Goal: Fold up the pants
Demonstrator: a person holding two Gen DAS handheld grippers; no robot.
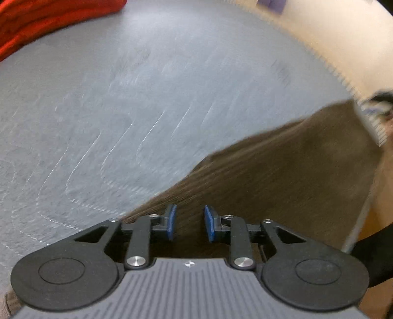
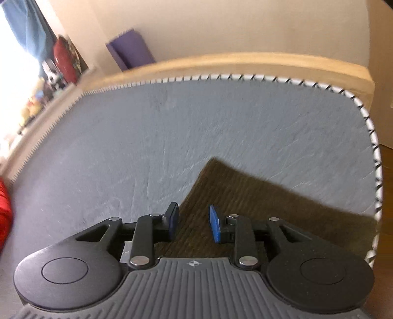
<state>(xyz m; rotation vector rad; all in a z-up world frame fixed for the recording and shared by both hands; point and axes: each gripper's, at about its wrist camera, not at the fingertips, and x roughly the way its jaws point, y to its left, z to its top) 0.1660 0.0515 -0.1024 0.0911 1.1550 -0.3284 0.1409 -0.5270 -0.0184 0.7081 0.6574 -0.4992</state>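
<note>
The left claw stood open with a clear gap between its blue pads, gripping nothing, poised over the brown ribbed corduroy pants, which spread flat rightward across the grey quilted mattress. The right claw was likewise parted and empty above the same pants, whose squared corner pointed away from it. Only the left view showed the red folded fabric at the far left in full. Only the right view showed the mattress's black-and-white stitched piping, the pale wooden bed frame and the purple rolled mat against the wall.
</note>
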